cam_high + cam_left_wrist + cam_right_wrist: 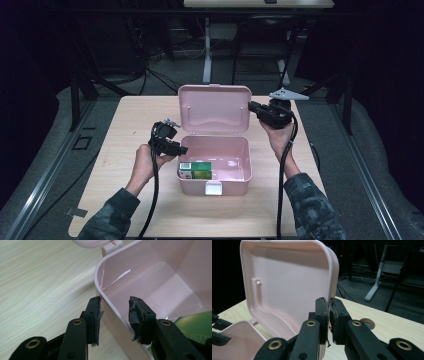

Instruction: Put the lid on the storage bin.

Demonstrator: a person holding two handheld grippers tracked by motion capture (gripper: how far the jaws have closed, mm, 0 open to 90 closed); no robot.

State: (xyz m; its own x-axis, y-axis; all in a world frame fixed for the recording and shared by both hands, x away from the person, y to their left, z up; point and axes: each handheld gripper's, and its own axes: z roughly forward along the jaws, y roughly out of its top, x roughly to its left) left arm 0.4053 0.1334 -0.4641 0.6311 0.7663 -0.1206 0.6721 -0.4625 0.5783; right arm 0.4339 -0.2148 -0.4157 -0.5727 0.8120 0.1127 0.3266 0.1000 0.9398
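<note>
in the high view, two sleeved forearms come up from the bottom edge over a pale wooden table (125, 210). just above them, at lower centre, sits a pink box (214, 185), open, with a white latch tab at its near wall. a green carton (196, 170) lies inside against the near left corner of the box.

at centre left the left gripper (176, 148) reaches toward the box's left wall. in the left gripper view its jaws stand spread, one on each side of that wall (110, 307): the left jaw is outside over the table (37, 285), its tip right at the rim, and the right jaw is inside the box, clear of the wall. the carton (197, 325) shows at the lower right of that frame, on the box floor.

farther up, the lid (215, 107) stands raised at upper centre, hinged at the box's far edge. the right gripper (251, 106) is at its right edge, upper right of centre, with a grey plate on top. in the right gripper view the jaws are pressed together on the lid's edge (333, 277), which runs down into the narrow slit between the worn pads; the lid's hollow inner face fills the upper left of that frame and the table (382, 325) lies at lower right.

beyond the table, dark floor, cables and white desk legs (206, 55) fill the top.
</note>
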